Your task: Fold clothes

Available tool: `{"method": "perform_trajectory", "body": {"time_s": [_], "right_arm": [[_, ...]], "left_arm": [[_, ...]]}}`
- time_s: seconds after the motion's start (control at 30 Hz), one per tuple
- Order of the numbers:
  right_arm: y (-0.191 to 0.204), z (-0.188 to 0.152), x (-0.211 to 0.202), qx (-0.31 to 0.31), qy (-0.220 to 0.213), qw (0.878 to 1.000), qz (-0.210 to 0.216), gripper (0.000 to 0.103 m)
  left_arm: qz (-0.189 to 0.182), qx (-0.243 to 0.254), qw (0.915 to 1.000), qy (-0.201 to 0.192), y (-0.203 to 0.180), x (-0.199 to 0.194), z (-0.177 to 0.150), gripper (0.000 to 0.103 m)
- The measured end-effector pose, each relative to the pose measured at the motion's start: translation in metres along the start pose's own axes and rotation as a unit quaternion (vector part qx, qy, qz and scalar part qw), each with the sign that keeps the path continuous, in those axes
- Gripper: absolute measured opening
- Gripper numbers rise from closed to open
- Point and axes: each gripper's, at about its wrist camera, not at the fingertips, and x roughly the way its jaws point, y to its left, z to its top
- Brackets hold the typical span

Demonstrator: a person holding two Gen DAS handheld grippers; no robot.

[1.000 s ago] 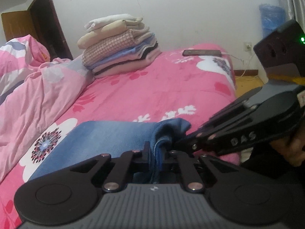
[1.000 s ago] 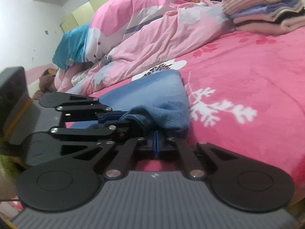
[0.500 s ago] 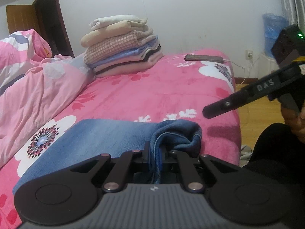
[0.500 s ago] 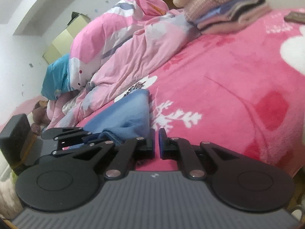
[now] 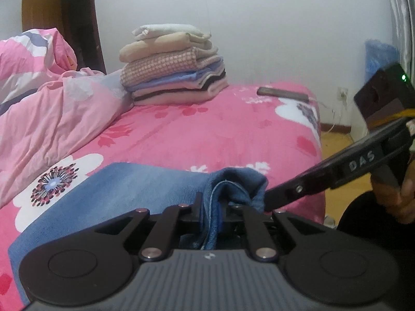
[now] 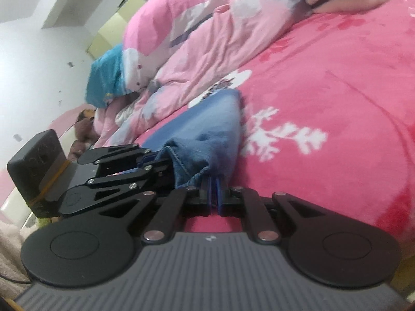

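Note:
Blue jeans (image 5: pixel 129 189) lie flat on the pink flowered bed (image 5: pixel 220 134), with one end bunched up at the near edge. My left gripper (image 5: pixel 211 215) is shut on that bunched denim, which runs up between its pads. In the right wrist view the jeans (image 6: pixel 207 119) gather to a corner where the left gripper (image 6: pixel 168 165) grips from the left. My right gripper (image 6: pixel 213 189) is shut, its blue pads nearly together, tips touching the bottom of the bunch. I cannot tell whether any cloth is pinched there. From the left wrist view the right gripper (image 5: pixel 267 203) reaches in from the right.
A stack of folded clothes (image 5: pixel 173 64) stands at the far end of the bed beside a crumpled pink duvet (image 5: pixel 46 108). A phone (image 5: pixel 282 94) lies near the far right corner. The bed drops off on the right to wooden floor (image 5: pixel 337 142). A hand (image 5: pixel 399 199) holds the right gripper.
The right gripper drew away from the jeans to the right, then came back to the bunched corner. The left gripper kept its hold on the denim.

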Motion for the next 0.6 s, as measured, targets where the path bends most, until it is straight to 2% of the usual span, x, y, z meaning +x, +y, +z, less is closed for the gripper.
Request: {"method": "perform_trajectory", "body": {"time_s": [0.17,0.3,0.5,0.53,0.6], "right_arm": [[0.009,0.006,0.017,-0.017,0.016,1.0,0.02,0.004],[0.009,0.01,0.033,-0.011,0.029,0.999,0.022,0.002],[0.009,0.0,0.026,0.01,0.019,1.0,0.02,0.003],[0.01,-0.002,0.023,0.007,0.02,1.0,0.02,0.003],[0.01,-0.003,0.021,0.007,0.021,1.0,0.019,0.004]], "left_arm": [[-0.011,-0.024,0.9996,-0.013,0.007,-0.004,0.001,0.008],[-0.002,-0.012,0.9998,-0.019,0.005,-0.004,-0.002,0.007],[-0.004,-0.02,0.9996,-0.022,0.009,-0.006,-0.002,0.008],[-0.004,-0.022,0.9995,-0.021,0.011,-0.006,-0.001,0.01],[0.002,-0.015,0.9998,-0.01,0.012,-0.008,-0.001,0.028]]}}
